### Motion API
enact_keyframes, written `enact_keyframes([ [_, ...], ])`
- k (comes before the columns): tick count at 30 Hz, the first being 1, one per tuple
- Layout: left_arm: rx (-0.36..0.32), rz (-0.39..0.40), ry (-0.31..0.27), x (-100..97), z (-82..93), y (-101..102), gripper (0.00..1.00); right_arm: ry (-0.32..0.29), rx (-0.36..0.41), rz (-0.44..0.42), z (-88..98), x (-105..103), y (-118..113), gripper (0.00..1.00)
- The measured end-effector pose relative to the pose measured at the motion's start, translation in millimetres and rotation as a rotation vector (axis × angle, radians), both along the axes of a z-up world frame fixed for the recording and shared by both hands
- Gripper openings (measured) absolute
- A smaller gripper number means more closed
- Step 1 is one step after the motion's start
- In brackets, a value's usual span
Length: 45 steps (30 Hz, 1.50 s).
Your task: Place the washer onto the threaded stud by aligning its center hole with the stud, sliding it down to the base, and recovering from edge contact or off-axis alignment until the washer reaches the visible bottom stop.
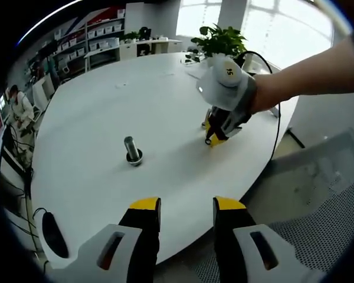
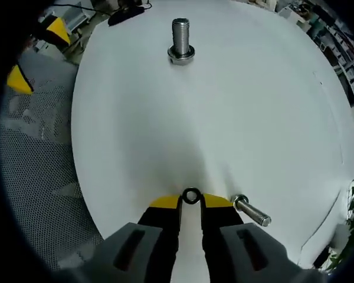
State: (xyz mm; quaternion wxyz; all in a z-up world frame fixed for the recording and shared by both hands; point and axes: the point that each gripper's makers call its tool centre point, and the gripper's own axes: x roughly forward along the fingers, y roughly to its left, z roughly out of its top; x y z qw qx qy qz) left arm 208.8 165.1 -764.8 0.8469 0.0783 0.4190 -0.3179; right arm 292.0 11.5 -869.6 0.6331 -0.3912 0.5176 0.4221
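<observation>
- Your right gripper (image 2: pixel 190 203) pinches the washer (image 2: pixel 190 196) at its tips, low over the white surface (image 2: pixel 253 106).
- The threaded stud (image 2: pixel 181 40) stands upright, well apart.
- A loose bolt (image 2: pixel 252 212) lies beside the right gripper.
- Your left gripper (image 1: pixel 186 207) is spread apart, grasping nothing.

A silver threaded stud (image 2: pixel 181 39) stands on the white table (image 2: pixel 253 106); both grippers' tips (image 1: pixel 186 204) are yellow.
</observation>
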Motion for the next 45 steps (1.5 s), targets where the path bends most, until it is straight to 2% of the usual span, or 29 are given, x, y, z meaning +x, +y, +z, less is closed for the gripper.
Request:
enact_keyframes([
  [4,0.004,-0.004,0.002,-0.8,-0.8,-0.8,0.34,-0.049,0.016,0.003,1.1,0.1,-2.1,0.14],
  [7,-0.002,-0.007,0.0,-1.1,0.2,-2.0,0.34,-0.079,0.069,-0.044,1.8,0.9,-3.3,0.14],
  [10,-0.002,-0.012,0.0,-1.1,0.2,-2.7,0.34,-0.076,0.108,-0.098,1.6,0.8,-5.5,0.14],
  [15,-0.006,-0.016,-0.002,-1.5,1.0,-4.2,0.34,-0.073,0.114,-0.108,1.4,-0.9,-5.7,0.14],
  [18,-0.003,-0.018,-0.001,-1.8,0.6,-4.0,0.34,-0.058,0.137,-0.174,1.1,-1.9,-8.6,0.13],
  [22,-0.005,-0.017,-0.001,-1.4,0.0,-3.8,0.34,-0.058,0.134,-0.179,1.7,-6.7,-15.2,0.13],
  [34,0.0,-0.017,0.007,-2.2,-1.7,-3.9,0.34,-0.077,0.203,-0.298,24.6,5.1,-37.2,0.13],
  [45,0.003,-0.014,0.0,-0.6,-1.0,-3.0,0.33,-0.136,0.236,-0.304,53.3,21.0,-46.3,0.13],
])
